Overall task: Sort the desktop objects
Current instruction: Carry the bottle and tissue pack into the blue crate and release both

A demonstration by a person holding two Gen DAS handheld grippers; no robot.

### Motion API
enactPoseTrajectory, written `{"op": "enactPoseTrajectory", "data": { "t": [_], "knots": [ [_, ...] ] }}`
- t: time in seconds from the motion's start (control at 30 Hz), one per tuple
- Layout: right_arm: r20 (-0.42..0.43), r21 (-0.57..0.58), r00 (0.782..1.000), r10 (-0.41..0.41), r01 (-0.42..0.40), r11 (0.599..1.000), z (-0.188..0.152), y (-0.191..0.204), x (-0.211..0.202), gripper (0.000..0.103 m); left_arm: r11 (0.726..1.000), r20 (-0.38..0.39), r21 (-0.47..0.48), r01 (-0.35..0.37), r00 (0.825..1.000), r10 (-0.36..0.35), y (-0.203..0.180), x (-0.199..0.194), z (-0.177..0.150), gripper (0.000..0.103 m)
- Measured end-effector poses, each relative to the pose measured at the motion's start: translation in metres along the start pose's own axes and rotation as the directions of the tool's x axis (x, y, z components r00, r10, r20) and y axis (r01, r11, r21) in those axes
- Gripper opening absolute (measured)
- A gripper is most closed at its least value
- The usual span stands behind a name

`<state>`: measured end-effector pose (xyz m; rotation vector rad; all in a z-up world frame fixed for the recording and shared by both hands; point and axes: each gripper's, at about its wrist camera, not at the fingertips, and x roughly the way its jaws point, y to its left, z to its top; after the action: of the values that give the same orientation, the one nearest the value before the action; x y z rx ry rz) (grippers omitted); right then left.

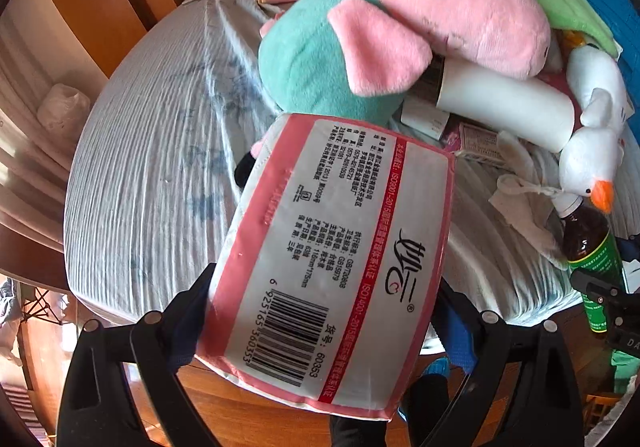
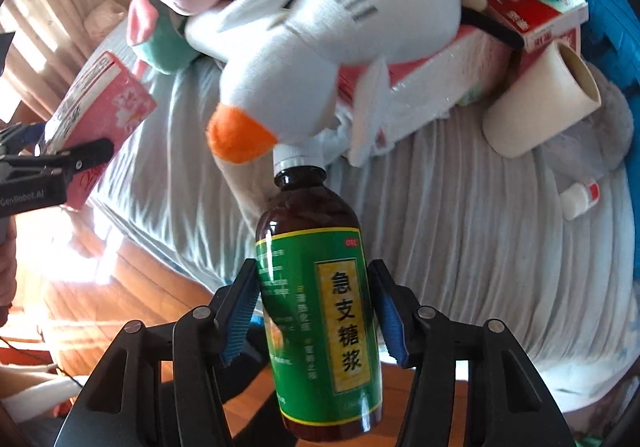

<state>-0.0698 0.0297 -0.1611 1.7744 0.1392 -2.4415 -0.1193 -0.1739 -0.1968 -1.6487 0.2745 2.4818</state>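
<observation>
Left wrist view: nearest the lens is a pink-and-white tissue pack, barcode face up, clamped between the fingers of the left gripper. Its long axis runs forward along the fingers and out over the near edge of the table with its grey striped cloth. Beyond it lie the pink pig plush and a white paper roll.

Right wrist view: nearest is a brown syrup bottle with a green label, held by the right gripper, blue pads pressed on its sides. Its long axis points forward, white cap almost touching the orange beak of the white goose plush, which lies on a red box at the far pile. The next placement likely turns on this: both held things point toward the heap, and the bottle is the nearer to it.
</observation>
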Motion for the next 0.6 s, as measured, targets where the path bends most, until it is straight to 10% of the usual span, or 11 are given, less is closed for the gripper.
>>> {"op": "enactPoseTrajectory", "data": {
  "t": [0.23, 0.6],
  "knots": [
    [-0.019, -0.037, 0.998, -0.052, 0.051, 0.998, 0.001, 0.006, 0.004, 0.054, 1.0, 0.055, -0.021, 0.018, 0.998, -0.017, 0.005, -0.023, 0.0, 0.096],
    [0.197, 0.049, 0.959, -0.205, 0.199, 0.979, 0.02, -0.011, -0.1, 0.051, 0.998, 0.272, -0.011, 0.056, 0.961, -0.051, 0.009, -0.115, 0.033, 0.096]
  ]
}}
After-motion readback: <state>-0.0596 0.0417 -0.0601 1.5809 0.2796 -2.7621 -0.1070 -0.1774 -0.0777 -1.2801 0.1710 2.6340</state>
